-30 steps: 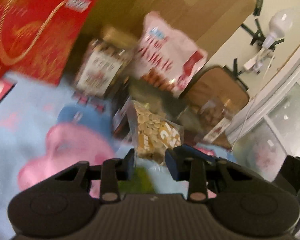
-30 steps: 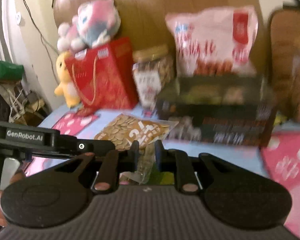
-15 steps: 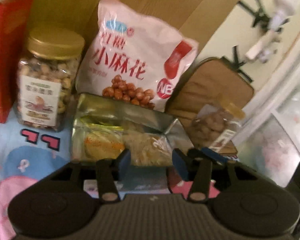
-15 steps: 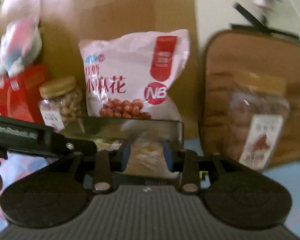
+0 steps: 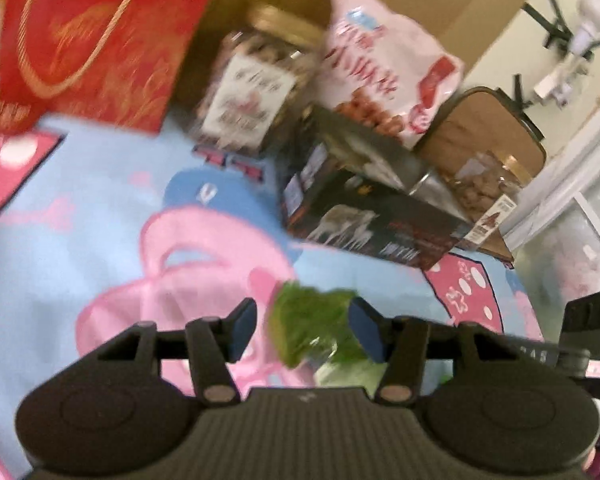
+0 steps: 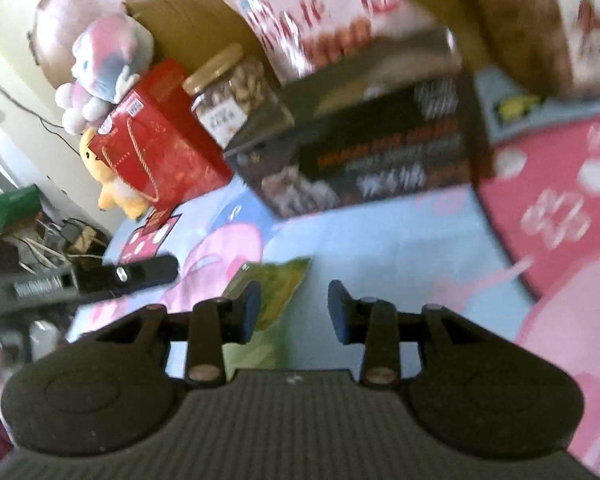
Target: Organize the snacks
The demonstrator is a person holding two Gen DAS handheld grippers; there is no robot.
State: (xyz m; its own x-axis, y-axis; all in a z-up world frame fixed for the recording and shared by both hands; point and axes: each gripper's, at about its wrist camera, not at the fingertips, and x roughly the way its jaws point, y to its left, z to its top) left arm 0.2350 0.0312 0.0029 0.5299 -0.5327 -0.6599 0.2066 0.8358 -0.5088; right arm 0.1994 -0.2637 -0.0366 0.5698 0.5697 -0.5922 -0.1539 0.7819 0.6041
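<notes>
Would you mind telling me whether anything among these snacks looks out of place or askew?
One green snack packet lies alone on the cartoon blanket, apart from the snacks lined up at the back. The dark box has its lid open. The blur hides finer detail.

Right gripper [image 6: 294,312] open above the cartoon bedsheet [image 6: 400,248], green packet [image 6: 276,292] lying by its left finger. Toward the far edge: dark box [image 6: 364,152], nut jar [image 6: 232,92], red gift bag [image 6: 160,148], pink snack bag [image 6: 320,12].
</notes>
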